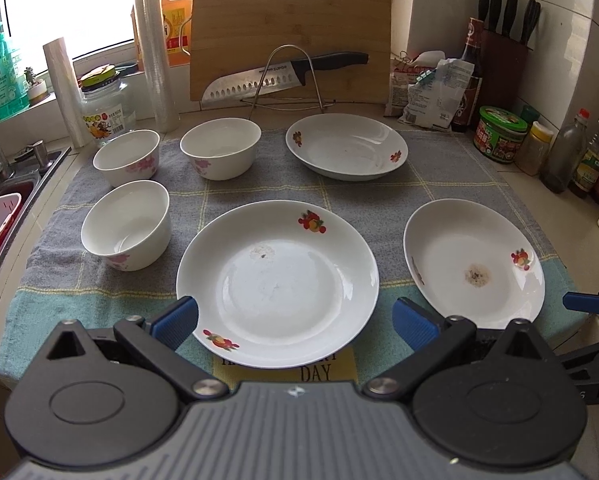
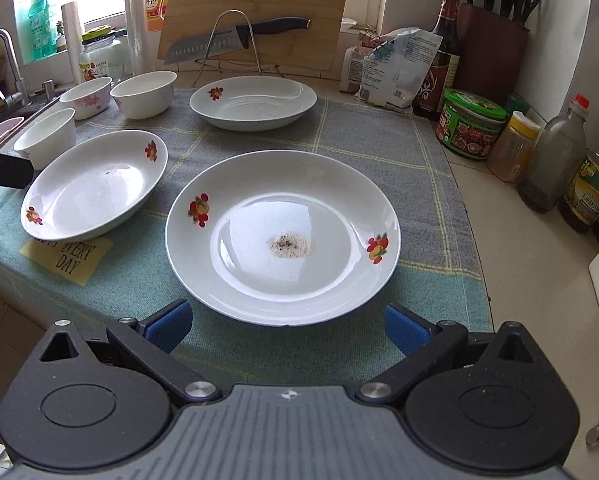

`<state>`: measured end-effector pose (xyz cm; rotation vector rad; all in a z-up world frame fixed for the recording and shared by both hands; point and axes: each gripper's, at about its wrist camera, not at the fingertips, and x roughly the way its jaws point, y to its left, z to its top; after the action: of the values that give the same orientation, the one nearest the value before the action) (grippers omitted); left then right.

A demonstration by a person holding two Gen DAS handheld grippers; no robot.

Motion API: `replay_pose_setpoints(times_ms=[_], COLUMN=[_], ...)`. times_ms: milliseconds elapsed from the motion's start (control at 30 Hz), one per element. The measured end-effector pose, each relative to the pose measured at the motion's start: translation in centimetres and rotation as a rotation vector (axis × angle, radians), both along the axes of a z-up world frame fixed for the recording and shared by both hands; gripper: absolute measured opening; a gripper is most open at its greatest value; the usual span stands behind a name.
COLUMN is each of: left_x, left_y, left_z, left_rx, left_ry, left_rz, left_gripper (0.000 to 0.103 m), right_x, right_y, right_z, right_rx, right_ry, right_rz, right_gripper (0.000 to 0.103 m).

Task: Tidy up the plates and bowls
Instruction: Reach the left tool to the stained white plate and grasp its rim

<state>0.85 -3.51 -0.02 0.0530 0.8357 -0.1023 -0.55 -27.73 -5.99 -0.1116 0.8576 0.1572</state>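
Left gripper [image 1: 295, 320] released, jaws spread wide, hovering at near rim of centre plate [image 1: 277, 280]. Right gripper [image 2: 287, 324] likewise released, facing stained plate [image 2: 283, 236] right of centre plate. Third plate [image 1: 346, 146] behind it; three bowls [image 1: 125, 224] left. Nothing stacked; likely lining up for first pickup.

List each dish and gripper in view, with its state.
left gripper: open, empty
right gripper: open, empty
near plate: upright, faint smudge, unstacked
stained plate: upright, brown residue at centre
far plate: upright, unstacked
three bowls: upright, empty, standing apart
knife: resting on wire rack against cutting board
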Motion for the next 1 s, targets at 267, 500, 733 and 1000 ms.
replay_pose_setpoints(times_ms=[267, 500, 733, 1000], left_x=[0.7, 1.4, 3.3, 6.9], left_y=[-1.2, -2.3, -4.7, -7.9], left_z=[-0.1, 0.0, 0.0, -1.2], left_rx=[-0.001, 0.025, 0.038, 0.039], left_ry=[0.032, 0.029, 0.031, 0.096], left_rz=[-0.031, -0.047, -0.140, -0.333], left_gripper=[0.102, 0.102, 0.102, 0.102], right_x=[1.6, 2.6, 3.4, 3.7], right_y=[-0.4, -0.6, -0.8, -0.8], right_z=[-2.4, -2.9, -3.2, -3.5], right_rx=[0.015, 0.023, 0.016, 0.014], right_ry=[0.031, 0.029, 0.028, 0.033], right_rz=[0.025, 0.060, 0.109, 0.117], right_gripper=[0.103, 0.103, 0.103, 0.103])
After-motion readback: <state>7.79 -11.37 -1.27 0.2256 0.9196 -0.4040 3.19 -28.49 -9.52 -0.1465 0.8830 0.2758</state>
